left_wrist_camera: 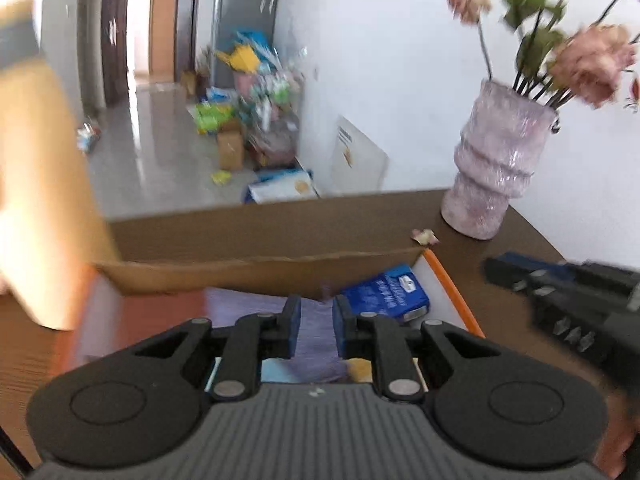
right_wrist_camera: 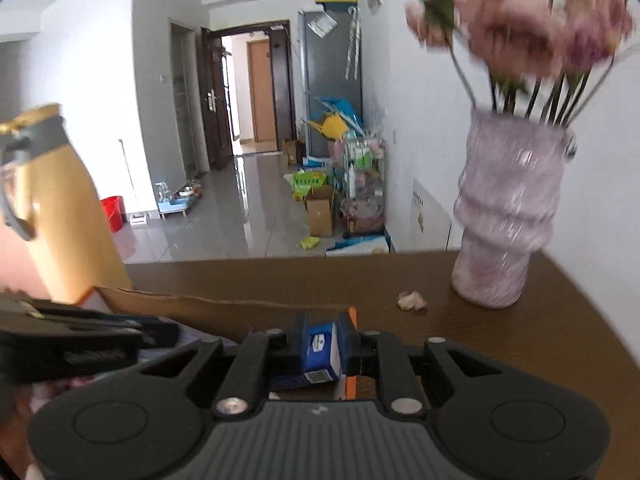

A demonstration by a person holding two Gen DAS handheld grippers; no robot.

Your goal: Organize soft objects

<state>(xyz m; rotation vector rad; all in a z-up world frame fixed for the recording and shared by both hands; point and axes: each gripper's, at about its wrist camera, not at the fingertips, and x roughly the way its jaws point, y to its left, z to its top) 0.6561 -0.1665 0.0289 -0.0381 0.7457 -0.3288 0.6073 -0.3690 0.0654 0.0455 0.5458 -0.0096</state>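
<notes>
An open cardboard box (left_wrist_camera: pixel 256 276) stands on the brown table, with a purple cloth (left_wrist_camera: pixel 314 332) and a blue tissue pack (left_wrist_camera: pixel 386 292) inside. My left gripper (left_wrist_camera: pixel 316 326) hangs over the box, its jaws a little apart with the purple cloth showing between them; I cannot tell if it grips the cloth. My right gripper (right_wrist_camera: pixel 322 346) is over the box's right end (right_wrist_camera: pixel 224 312), its jaws against both sides of the blue tissue pack (right_wrist_camera: pixel 320 350). The right gripper also shows in the left wrist view (left_wrist_camera: pixel 560 292).
A pink vase (left_wrist_camera: pixel 496 164) with flowers stands at the table's back right, a crumpled petal (left_wrist_camera: pixel 424 236) beside it. A tall yellow-orange bottle (right_wrist_camera: pixel 60 208) stands left of the box. Beyond the table edge lie a tiled floor and a pile of clutter (right_wrist_camera: pixel 340 176).
</notes>
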